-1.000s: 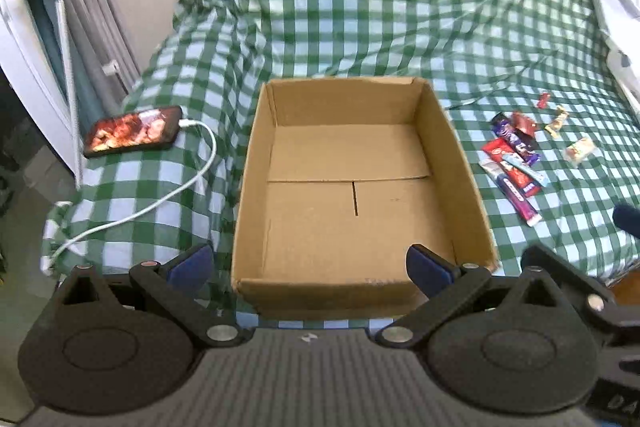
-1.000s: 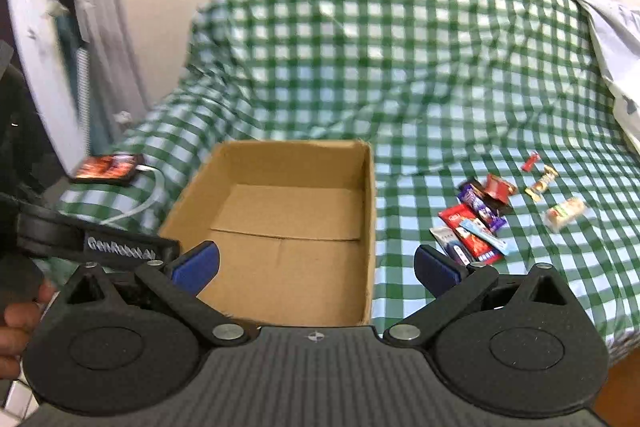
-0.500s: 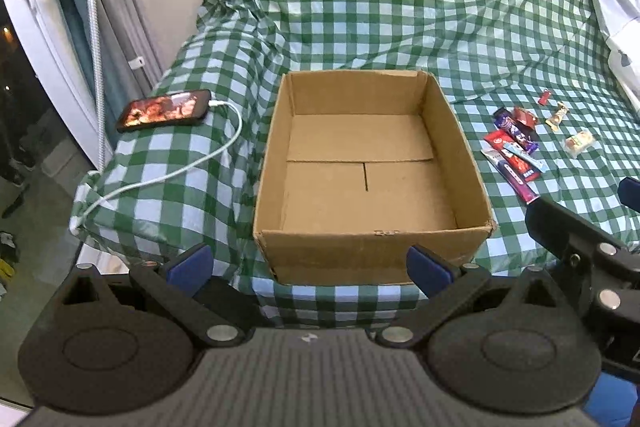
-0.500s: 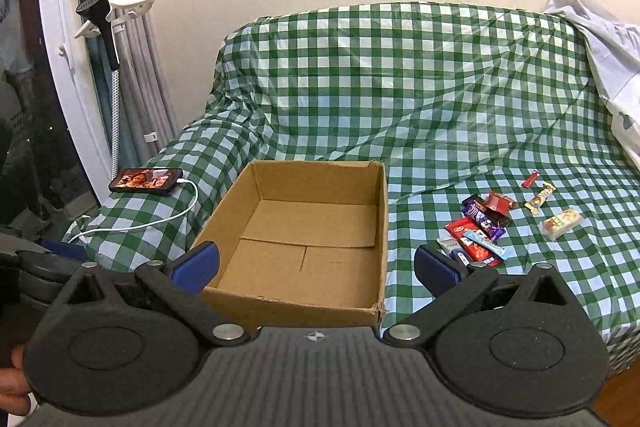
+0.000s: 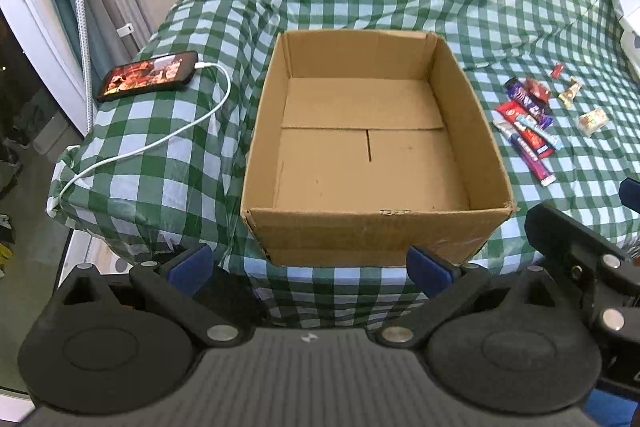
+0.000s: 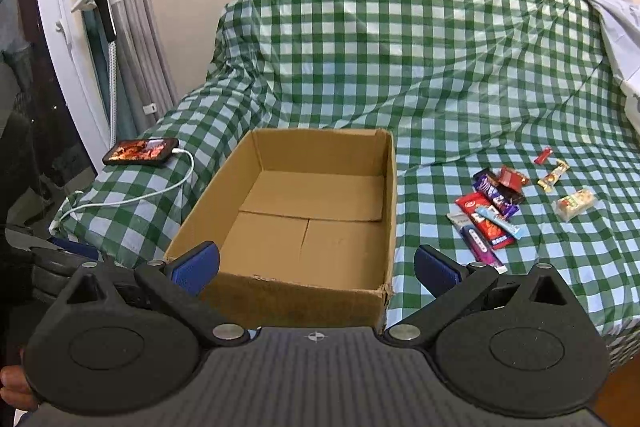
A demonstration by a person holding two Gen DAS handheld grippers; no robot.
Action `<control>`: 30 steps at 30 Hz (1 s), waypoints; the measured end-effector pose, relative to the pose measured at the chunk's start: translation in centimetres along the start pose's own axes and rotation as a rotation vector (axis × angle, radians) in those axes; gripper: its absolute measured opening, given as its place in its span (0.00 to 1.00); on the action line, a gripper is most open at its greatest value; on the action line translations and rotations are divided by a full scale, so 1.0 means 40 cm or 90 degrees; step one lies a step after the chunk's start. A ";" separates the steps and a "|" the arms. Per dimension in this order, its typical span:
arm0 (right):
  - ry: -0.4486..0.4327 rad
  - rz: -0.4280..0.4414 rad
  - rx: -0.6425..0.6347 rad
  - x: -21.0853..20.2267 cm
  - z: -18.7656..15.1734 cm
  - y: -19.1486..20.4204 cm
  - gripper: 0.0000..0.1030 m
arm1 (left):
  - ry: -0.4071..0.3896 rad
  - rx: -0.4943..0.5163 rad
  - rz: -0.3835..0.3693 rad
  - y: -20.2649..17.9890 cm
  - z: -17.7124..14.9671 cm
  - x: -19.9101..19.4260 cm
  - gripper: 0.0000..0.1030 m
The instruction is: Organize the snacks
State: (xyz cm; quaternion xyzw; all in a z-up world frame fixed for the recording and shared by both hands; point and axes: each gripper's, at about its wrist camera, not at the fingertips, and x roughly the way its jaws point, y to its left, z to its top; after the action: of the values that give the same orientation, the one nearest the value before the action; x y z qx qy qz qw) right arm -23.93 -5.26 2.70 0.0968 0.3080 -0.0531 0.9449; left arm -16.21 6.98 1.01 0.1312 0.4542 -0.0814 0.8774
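An empty open cardboard box (image 5: 376,131) (image 6: 296,223) sits on a green checked cloth. To its right lies a pile of several snack bars (image 5: 526,115) (image 6: 490,215), with a pale wrapped snack (image 5: 593,121) (image 6: 574,205), a gold one (image 6: 554,177) and a small red one (image 6: 543,155) further right. My left gripper (image 5: 308,267) is open and empty, in front of the box's near wall. My right gripper (image 6: 316,267) is open and empty, before the box's near right corner. The right gripper's body also shows at the right edge of the left wrist view (image 5: 580,259).
A phone (image 5: 148,77) (image 6: 140,151) with a lit screen lies left of the box, a white cable (image 5: 160,143) trailing from it. Curtains and a white frame (image 6: 60,39) stand at the left. A pale cloth (image 6: 612,11) lies at the far right.
Both grippers have pulled back and up from the box, so more of the covered sofa and the box front show. Both stay open.
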 end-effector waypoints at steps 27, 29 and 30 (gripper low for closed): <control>0.045 -0.066 0.131 0.145 0.000 -0.283 1.00 | 0.075 0.075 -0.004 -0.228 0.154 0.148 1.00; 0.040 -0.093 0.149 0.153 0.004 -0.339 1.00 | 0.070 0.079 -0.025 -0.264 0.184 0.157 1.00; 0.037 -0.108 0.158 0.155 0.005 -0.367 1.00 | 0.067 0.082 -0.039 -0.283 0.200 0.161 1.00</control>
State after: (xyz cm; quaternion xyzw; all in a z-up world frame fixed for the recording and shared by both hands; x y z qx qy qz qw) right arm -21.18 -19.88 -3.00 0.1881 0.3332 -0.1673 0.9086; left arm -9.26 -6.41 -1.61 0.1773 0.4976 -0.1299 0.8391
